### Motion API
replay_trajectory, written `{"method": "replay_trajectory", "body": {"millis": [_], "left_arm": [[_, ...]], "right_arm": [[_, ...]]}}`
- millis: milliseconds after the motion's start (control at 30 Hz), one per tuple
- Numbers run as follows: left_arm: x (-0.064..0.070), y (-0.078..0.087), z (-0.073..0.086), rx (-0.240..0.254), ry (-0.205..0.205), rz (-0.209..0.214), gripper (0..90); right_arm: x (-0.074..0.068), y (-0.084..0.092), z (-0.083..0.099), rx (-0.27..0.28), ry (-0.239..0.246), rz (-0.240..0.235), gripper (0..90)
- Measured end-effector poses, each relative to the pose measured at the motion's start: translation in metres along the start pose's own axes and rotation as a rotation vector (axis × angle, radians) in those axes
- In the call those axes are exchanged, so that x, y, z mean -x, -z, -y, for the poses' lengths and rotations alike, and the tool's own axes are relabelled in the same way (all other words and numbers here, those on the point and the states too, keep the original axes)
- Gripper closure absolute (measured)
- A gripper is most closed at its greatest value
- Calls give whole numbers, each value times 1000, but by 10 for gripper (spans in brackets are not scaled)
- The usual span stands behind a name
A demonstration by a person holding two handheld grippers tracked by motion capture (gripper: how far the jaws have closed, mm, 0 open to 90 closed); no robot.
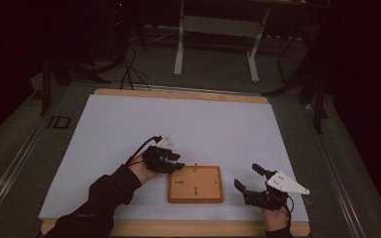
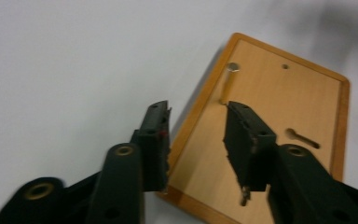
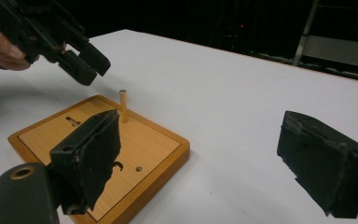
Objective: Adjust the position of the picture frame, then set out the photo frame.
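A square wooden board [image 1: 195, 184] with a raised rim lies near the front middle of the white table. One thin wooden dowel [image 3: 122, 105] stands upright near the board's far edge, seen also in the left gripper view [image 2: 228, 84]. Small dark pegs or slots [image 2: 303, 138] mark the board's face. My left gripper [image 1: 176, 161] hovers over the board's far left corner, jaws open, nothing between them; the dowel stands just past its tips [image 2: 198, 109]. My right gripper [image 1: 247, 177] rests right of the board, jaws wide open [image 3: 200, 126] and holding nothing.
The white tabletop [image 1: 188, 124] stretches far beyond the board, with a wooden edge [image 1: 178, 229] along the front. A cable [image 1: 139, 148] trails from the left gripper. A metal table frame [image 1: 218, 44] and dark stands are on the floor behind.
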State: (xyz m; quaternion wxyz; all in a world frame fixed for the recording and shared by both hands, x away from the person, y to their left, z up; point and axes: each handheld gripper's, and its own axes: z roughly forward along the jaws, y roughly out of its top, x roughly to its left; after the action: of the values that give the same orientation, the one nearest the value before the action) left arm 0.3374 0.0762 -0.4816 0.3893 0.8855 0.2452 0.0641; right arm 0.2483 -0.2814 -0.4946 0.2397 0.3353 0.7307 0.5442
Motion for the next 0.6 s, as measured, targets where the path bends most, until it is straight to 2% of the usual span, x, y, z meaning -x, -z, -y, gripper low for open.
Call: {"method": "replay_trajectory", "body": {"millis": [200, 333, 400, 600], "left_arm": [[9, -4, 0, 11, -14, 51, 531], [11, -8, 0, 15, -4, 59, 514], [12, -9, -2, 17, -12, 61, 514], [19, -12, -7, 46, -10, 69, 482]], "right_arm": [[0, 0, 0, -1, -1, -1, 129], [0, -1, 0, -2, -1, -3, 129], [0, -1, 0, -4, 0, -3, 129], [0, -1, 0, -3, -1, -4, 129]]}}
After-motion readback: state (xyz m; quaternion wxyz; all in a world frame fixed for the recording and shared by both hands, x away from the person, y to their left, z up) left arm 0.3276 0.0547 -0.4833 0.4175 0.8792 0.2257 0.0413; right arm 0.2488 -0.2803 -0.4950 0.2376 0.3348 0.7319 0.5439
